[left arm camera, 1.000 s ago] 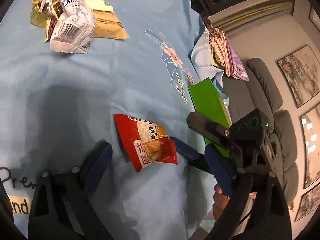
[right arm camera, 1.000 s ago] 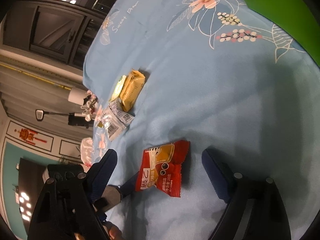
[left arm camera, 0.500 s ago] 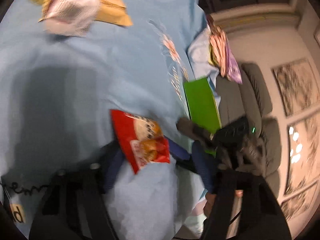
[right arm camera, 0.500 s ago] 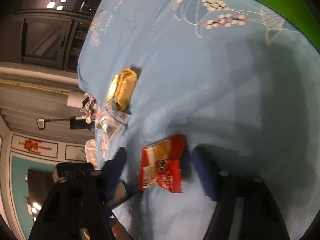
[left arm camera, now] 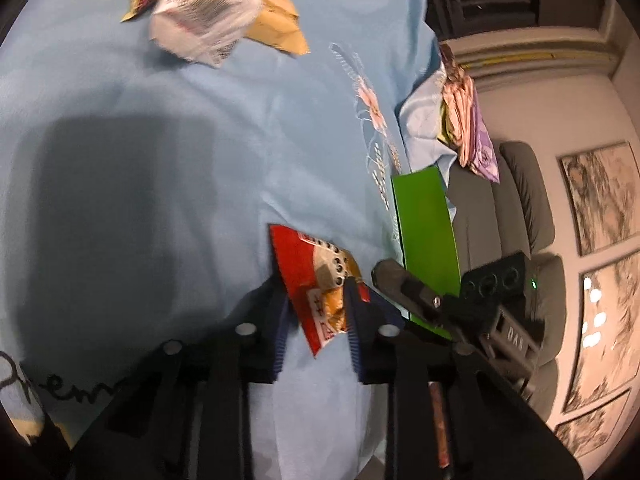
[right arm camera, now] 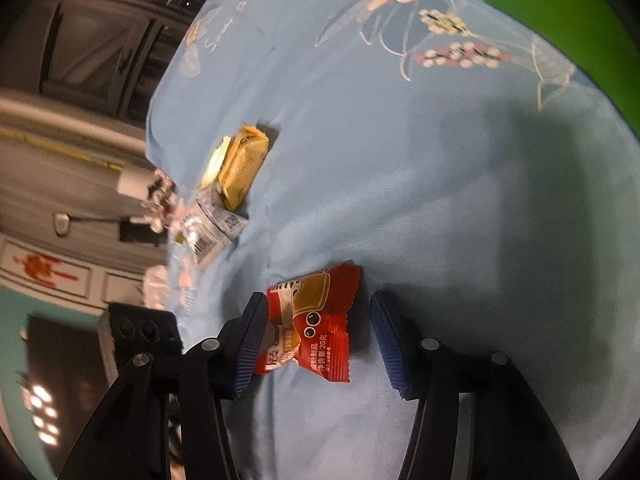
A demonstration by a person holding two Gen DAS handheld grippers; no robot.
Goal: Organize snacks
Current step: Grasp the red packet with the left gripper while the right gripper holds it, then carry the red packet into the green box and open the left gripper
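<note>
A red snack packet [left arm camera: 316, 280] lies on the light blue cloth [left arm camera: 160, 160]. My left gripper [left arm camera: 316, 316] has closed its blue pads on the packet's near end. In the right wrist view the same red packet [right arm camera: 316, 320] sits between the blue pads of my right gripper [right arm camera: 320, 336], which stands open around it; its left pad touches the packet and its right pad is apart from it. The right gripper's body [left arm camera: 480, 304] shows at the right of the left wrist view.
A pile of white and yellow snack packets [left arm camera: 208, 12] lies at the far side of the cloth, also in the right wrist view [right arm camera: 232, 176]. A green box [left arm camera: 428, 240] stands at the cloth's right edge. Pink and purple packets [left arm camera: 468, 120] lie beyond it. A grey sofa [left arm camera: 524, 220] stands at the right.
My left gripper has moved forward and closed from wide open onto the red packet. My right gripper has narrowed and come closer around the packet from the other side.
</note>
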